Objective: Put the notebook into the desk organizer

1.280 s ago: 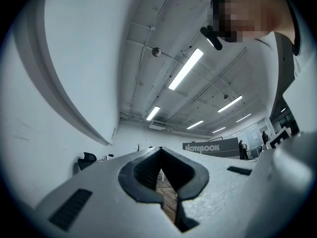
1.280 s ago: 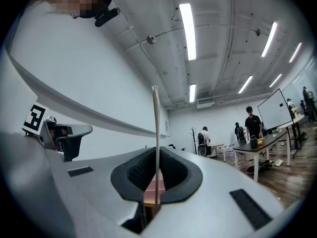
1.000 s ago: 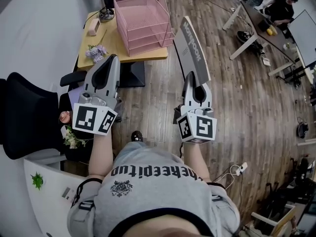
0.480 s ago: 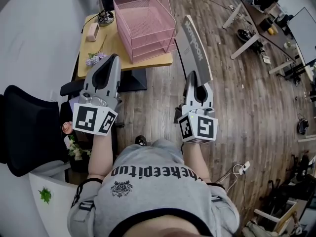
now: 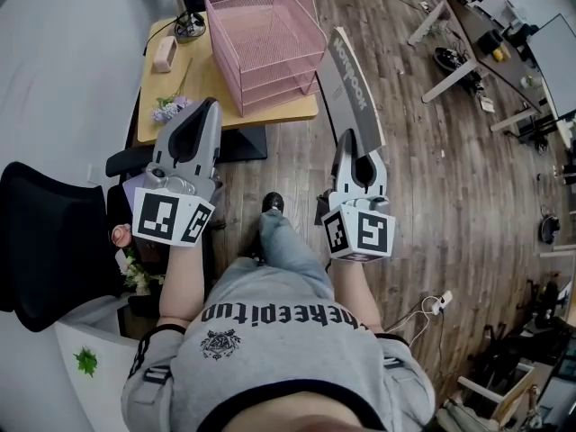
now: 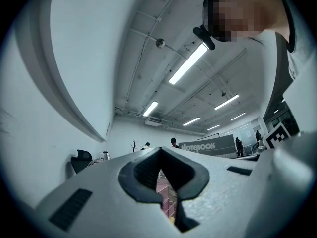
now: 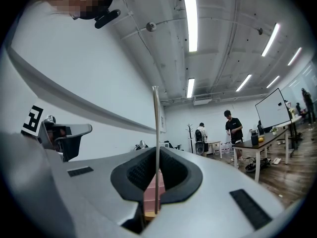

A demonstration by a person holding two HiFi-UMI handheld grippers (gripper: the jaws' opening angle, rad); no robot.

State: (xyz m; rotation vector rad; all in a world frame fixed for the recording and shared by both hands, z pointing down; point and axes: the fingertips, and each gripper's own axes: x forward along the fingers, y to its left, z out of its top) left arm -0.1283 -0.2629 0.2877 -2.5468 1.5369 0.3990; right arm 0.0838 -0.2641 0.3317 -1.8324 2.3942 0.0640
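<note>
The left gripper (image 5: 206,108) hovers in front of the wooden surface (image 5: 193,79). Its fingers (image 6: 99,192) are closed and there is nothing between them. The pink wire desk organizer (image 5: 265,34) stands at the right end of this surface. The grey notebook (image 5: 353,93) is in the air above the floor (image 5: 432,178), just right of the organizer, standing on edge. The fingers (image 7: 223,182) of the right gripper (image 5: 356,140) grip it.

Open-plan office, wood-plank floor (image 5: 450,178), small wooden desk (image 5: 202,79) carrying a pink wire desk organizer (image 5: 265,34), black office chair (image 5: 49,241) beside it, long work desks (image 5: 477,48) farther off, whiteboard (image 7: 273,110), ceiling strip lights (image 7: 189,21), people (image 7: 233,128) standing among the desks
</note>
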